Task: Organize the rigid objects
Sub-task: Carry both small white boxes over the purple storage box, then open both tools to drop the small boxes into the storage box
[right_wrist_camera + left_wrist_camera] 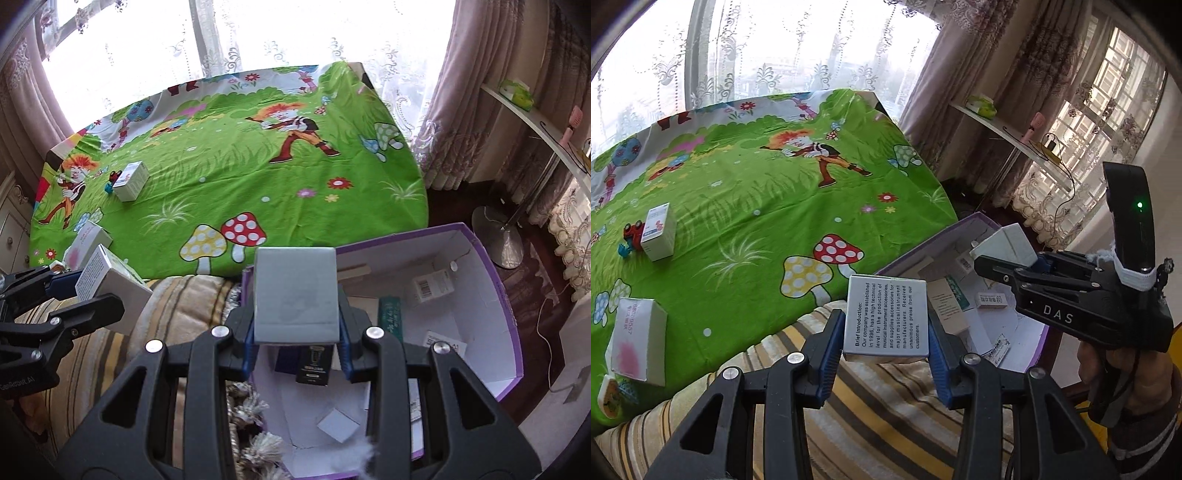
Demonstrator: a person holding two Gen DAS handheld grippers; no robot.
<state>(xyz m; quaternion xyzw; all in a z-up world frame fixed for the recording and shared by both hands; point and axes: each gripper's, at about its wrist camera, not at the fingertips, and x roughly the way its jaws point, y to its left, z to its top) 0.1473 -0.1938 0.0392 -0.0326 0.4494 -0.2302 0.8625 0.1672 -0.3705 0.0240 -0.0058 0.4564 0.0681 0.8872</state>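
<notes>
Both hands are loaded here. The left gripper (886,350) is clamped on a silver box (886,317) with a block of printed text on its face, blue pads pressing its two side walls, and it hangs over the striped blanket (886,413) just short of the purple bin (1039,350). The right gripper (295,332) is closed on a plain grey box (296,293), held right above the open bin (511,314), where several small cartons already lie on the white floor.

These look like light cardboard cartons, stiff enough to keep square under a squeeze but likely hollow, so a hard pinch could dent the walls. The grip across the flat sides, near the lower half, seems sound; the printed one looks glossy and may slide if the pads slacken.

Out on the green cartoon sheet (757,206) more work waits: a white box (659,232) standing beside a small red toy (631,232), and a pink-smudged box (637,339) nearer the edge. Both stand upright with broad flat faces, so opposite sides offer the obvious hold. The toy looks small and knobbly, probably trickier to pinch.
</notes>
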